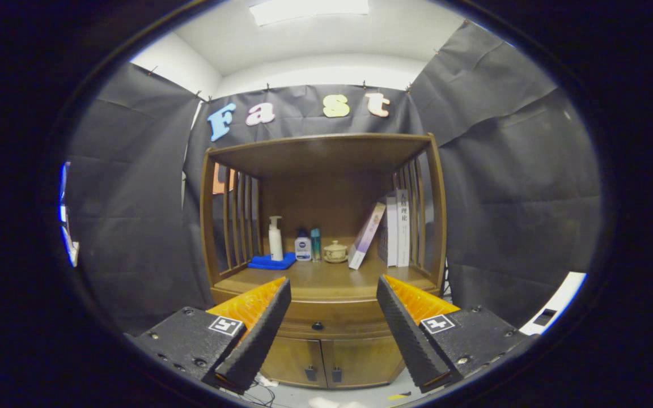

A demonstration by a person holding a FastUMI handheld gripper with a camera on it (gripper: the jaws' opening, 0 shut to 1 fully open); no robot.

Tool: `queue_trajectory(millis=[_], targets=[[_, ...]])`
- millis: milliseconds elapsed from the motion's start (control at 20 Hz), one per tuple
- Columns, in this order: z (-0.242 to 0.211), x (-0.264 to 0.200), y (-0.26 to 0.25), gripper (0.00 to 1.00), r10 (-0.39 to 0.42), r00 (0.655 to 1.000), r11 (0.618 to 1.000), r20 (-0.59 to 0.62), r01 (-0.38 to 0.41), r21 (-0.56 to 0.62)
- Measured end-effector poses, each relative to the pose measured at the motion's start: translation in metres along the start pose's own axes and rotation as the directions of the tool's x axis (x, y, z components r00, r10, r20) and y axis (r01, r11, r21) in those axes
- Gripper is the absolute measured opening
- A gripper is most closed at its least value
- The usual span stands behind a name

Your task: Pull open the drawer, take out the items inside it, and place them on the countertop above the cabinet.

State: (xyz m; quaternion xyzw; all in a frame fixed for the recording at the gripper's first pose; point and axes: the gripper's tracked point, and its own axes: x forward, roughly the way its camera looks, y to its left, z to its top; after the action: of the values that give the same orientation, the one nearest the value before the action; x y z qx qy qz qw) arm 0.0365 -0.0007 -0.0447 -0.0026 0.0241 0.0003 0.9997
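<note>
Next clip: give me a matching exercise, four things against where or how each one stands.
Things:
1. pump bottle
2. drawer knob
3. leaning book
4. hand-held gripper

Places or states:
A. tilted against the upright books
B. open, short of the cabinet
C. on the blue cloth
D. between the fingers, drawer shut

Pairs: 1-C, 2-D, 3-A, 4-B

A wooden cabinet [326,238] fills the centre of the frame, its drawer [326,318] shut, small dark knob [317,326] in the lower centre. The gripper [333,290] hangs spread wide in front, holding nothing. On the countertop [326,277] stand a pump bottle [275,239], small jars [308,245] and books [394,229].
</note>
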Motion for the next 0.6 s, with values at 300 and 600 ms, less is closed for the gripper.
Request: queue_trajectory(millis=[300, 600], targets=[[-0.053, 0.046, -0.006, 0.99, 0.002, 0.999, 0.999, -0.035, -0.001, 0.033], [-0.112, 0.090, -0.013, 0.99, -0.006, 0.998, 1.000, -0.065, 0.007, 0.007]])
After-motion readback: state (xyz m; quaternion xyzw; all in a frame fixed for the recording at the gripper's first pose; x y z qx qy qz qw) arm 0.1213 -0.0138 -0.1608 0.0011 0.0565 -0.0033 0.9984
